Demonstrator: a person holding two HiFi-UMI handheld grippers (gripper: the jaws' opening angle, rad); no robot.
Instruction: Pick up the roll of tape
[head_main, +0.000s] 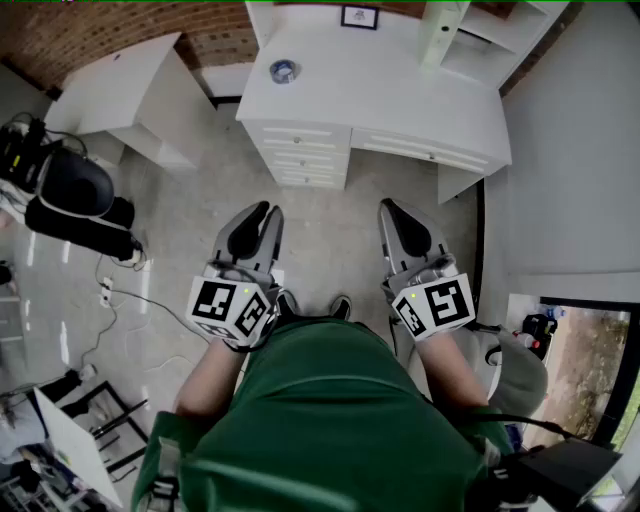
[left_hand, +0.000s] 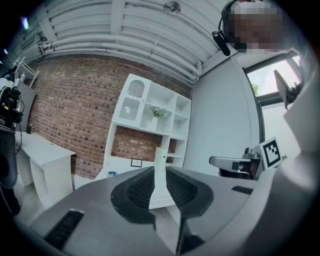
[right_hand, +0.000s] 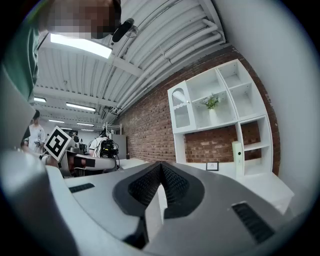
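Note:
The roll of tape (head_main: 283, 71) lies on the far left part of the white desk (head_main: 400, 95), a small bluish ring; it shows tiny in the left gripper view (left_hand: 111, 174). Both grippers hang level in front of the person's body, well short of the desk, over bare floor. My left gripper (head_main: 262, 212) (left_hand: 160, 169) stands open by a narrow gap with nothing between its pads. My right gripper (head_main: 392, 208) (right_hand: 160, 164) is shut and empty, its pads meeting at the tip.
On the desk stand a small picture frame (head_main: 359, 16) and a tall pale cylinder (head_main: 440, 30), under a white shelf unit (left_hand: 150, 112). A second white table (head_main: 120, 90) and a black chair (head_main: 70, 190) are at the left. Cables (head_main: 110, 295) trail on the floor.

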